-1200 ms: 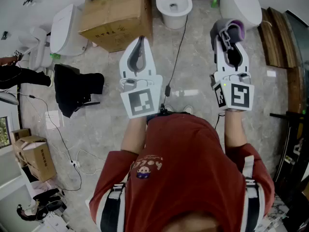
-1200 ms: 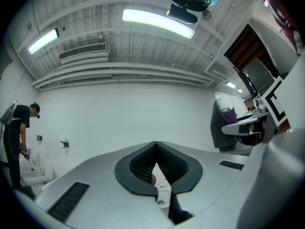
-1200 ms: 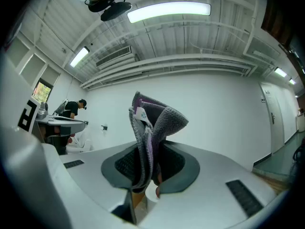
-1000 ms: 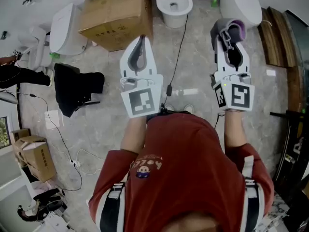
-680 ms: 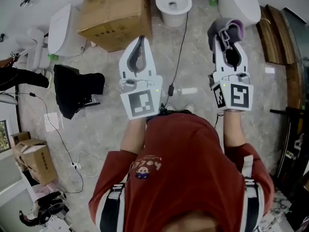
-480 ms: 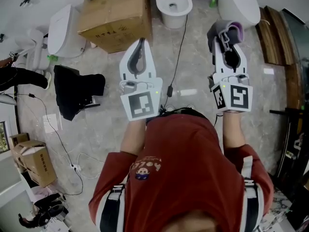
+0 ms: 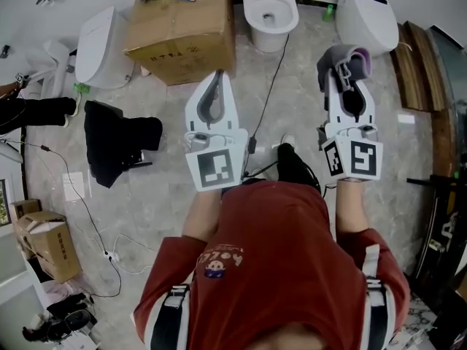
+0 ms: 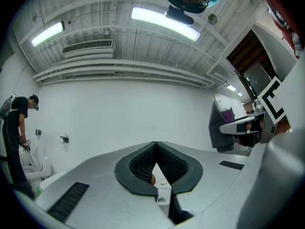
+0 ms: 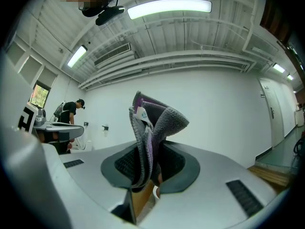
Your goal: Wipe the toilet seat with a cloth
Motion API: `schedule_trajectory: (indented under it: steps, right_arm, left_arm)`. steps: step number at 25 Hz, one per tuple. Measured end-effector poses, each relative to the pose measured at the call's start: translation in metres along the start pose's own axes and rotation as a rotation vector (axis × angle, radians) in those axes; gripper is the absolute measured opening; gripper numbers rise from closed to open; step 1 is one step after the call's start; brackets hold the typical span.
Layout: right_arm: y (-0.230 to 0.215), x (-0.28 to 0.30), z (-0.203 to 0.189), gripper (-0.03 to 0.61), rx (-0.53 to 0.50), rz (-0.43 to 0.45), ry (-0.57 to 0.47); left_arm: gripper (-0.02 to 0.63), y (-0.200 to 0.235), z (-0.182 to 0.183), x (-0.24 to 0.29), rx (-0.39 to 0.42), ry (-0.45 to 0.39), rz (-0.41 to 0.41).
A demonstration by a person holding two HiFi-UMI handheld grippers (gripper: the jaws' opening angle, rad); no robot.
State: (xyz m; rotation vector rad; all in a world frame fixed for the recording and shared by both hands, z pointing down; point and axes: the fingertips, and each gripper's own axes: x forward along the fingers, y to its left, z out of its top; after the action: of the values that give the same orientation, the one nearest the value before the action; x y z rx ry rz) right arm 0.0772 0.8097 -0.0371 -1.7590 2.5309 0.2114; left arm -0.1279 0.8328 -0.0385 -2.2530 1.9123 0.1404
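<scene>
The right gripper (image 7: 347, 70), pinching the cloth (image 7: 334, 55), sits right of centre, the open toilet (image 7: 268, 13) lying up and left of it at top centre, while the left gripper (image 7: 214, 79) is pressed together, empty.

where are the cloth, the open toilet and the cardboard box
cloth (image 7: 332, 58), head view, on its grey fold
open toilet (image 7: 270, 17), head view, inside its bowl
cardboard box (image 7: 186, 26), head view, on its top face
</scene>
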Motion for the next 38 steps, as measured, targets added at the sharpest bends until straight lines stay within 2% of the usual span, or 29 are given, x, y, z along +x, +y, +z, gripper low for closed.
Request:
schedule_trajectory:
  steps: [8,19,25,30,38]
  right_arm:
    - [-0.039,0.063,-0.022,0.081,0.004,0.002,0.001]
    - [-0.172,0.186,-0.044,0.081,0.048,-0.004,0.006]
    - [-0.227,0.231,-0.061,0.081,0.055,-0.001,0.018]
    - [-0.247,0.263,-0.074,0.081,0.055,0.003,0.047]
    - [-0.256,0.321,-0.090,0.081,0.020,0.005,0.069]
  left_arm:
    - [0.014,-0.003,-0.020,0.071,0.015,0.021,0.011]
    - [0.014,-0.064,-0.025,0.244,0.072,0.001,-0.007]
    - [0.014,-0.083,-0.041,0.306,0.076,0.026,0.005]
    - [0.014,-0.085,-0.053,0.345,0.067,0.033,0.009]
    - [0.013,-0.071,-0.079,0.404,0.026,0.039,-0.006]
